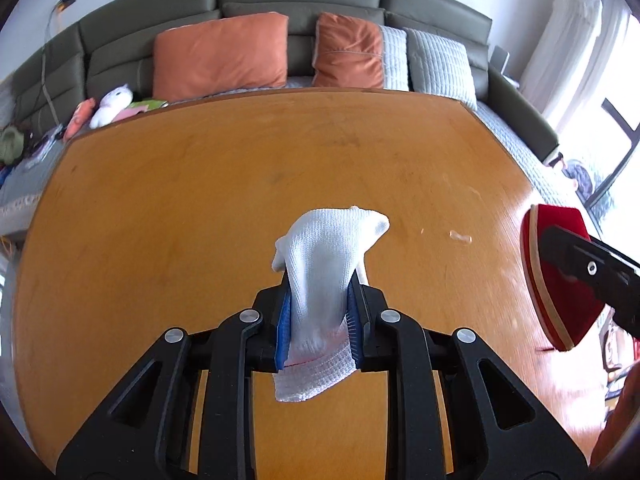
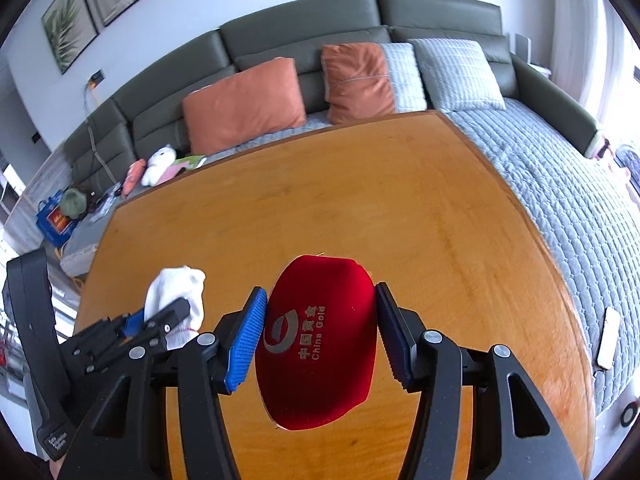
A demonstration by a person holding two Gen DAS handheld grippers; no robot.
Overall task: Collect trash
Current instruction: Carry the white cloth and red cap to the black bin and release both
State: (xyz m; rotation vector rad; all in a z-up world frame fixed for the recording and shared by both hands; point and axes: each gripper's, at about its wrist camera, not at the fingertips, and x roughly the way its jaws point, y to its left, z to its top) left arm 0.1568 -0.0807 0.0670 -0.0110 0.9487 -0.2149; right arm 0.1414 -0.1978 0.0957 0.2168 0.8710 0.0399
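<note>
The left gripper [image 1: 320,312] is clenched on a white ribbed knit sock [image 1: 326,280], its limp toe drooping forward above the glossy orange wooden bench [image 1: 240,168]. The right gripper [image 2: 320,336] grasps a rounded red velvet box [image 2: 320,344] with printed lettering, held over the bench between its ridged blue fingers [image 2: 246,340].

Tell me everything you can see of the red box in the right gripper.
The red box is oval and domed, covered in what looks like red velvet, with a silver logo, Chinese characters and "China Gold" printed on top. The left wrist view shows a pale band along its edge, perhaps the seam between lid and base. The right gripper clamps it by its two sides, blue pads pressed against it, above the wooden table. It appears closed. Nothing else touches it.
</note>
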